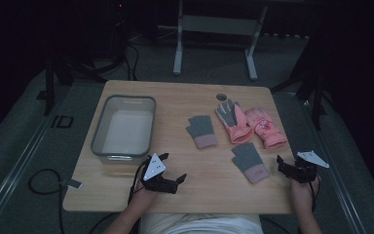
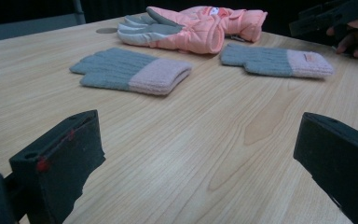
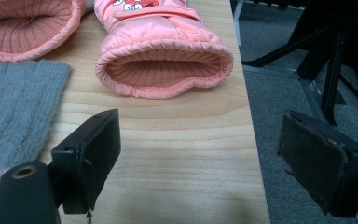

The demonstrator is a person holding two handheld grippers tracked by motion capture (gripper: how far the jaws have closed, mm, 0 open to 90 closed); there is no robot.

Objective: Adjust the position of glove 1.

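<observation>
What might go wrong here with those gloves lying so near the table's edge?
The right gripper hangs open at the table's right edge; a clumsy nudge might push the nearest pink ski glove off. That glove touches its partner, so a grab may drag both. The grey knit glove lies flat, so jaws could slide over it without catching.

No legible txt; small label on grey glove (image 2: 310, 57) too blurry to read.
</observation>
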